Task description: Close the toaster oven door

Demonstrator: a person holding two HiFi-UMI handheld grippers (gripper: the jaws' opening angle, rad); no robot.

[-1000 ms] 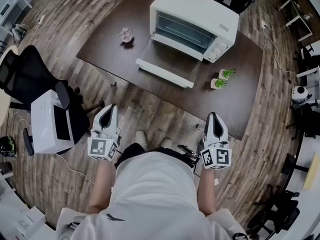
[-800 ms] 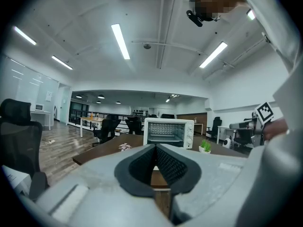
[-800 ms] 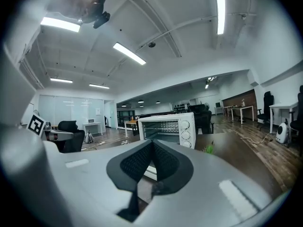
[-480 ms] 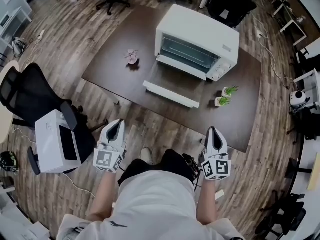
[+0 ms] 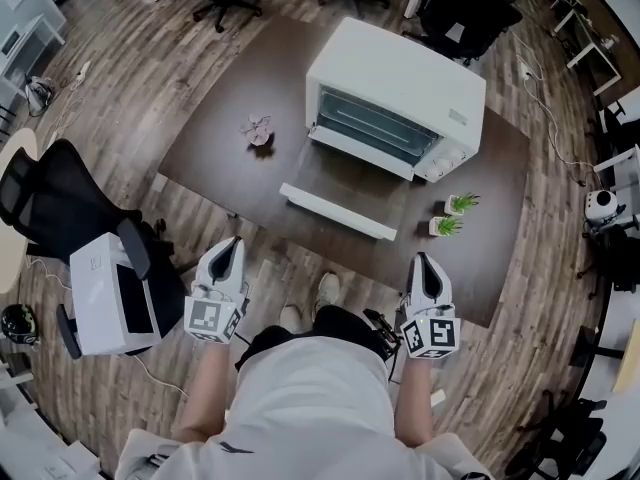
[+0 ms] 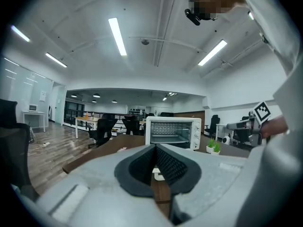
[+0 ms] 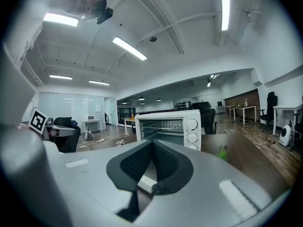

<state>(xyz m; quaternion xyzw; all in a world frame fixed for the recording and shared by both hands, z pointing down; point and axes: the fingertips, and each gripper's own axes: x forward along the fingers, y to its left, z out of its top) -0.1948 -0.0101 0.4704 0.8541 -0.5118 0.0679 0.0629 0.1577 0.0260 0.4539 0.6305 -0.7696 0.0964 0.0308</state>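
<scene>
A white toaster oven (image 5: 400, 98) stands on a dark brown table (image 5: 230, 128), its door (image 5: 340, 193) folded down flat toward me with a white handle bar (image 5: 338, 211) along the front edge. Both grippers hang short of the table, near my body. My left gripper (image 5: 228, 252) is shut and empty, well left of the door. My right gripper (image 5: 426, 265) is shut and empty too, below the door's right end. The left gripper view shows the toaster oven (image 6: 173, 132) straight ahead; the right gripper view shows the toaster oven (image 7: 168, 128) as well.
A small pink ornament (image 5: 258, 129) lies on the table left of the oven. Two small potted plants (image 5: 452, 215) stand right of the door. A black office chair (image 5: 60, 203) and a white box (image 5: 108, 290) sit on the floor at my left. Desks and chairs ring the room.
The view has shifted toward the table, so the oven sits a little closer and more centred. Both grippers stay shut and low near my body, the left one slightly further right.
</scene>
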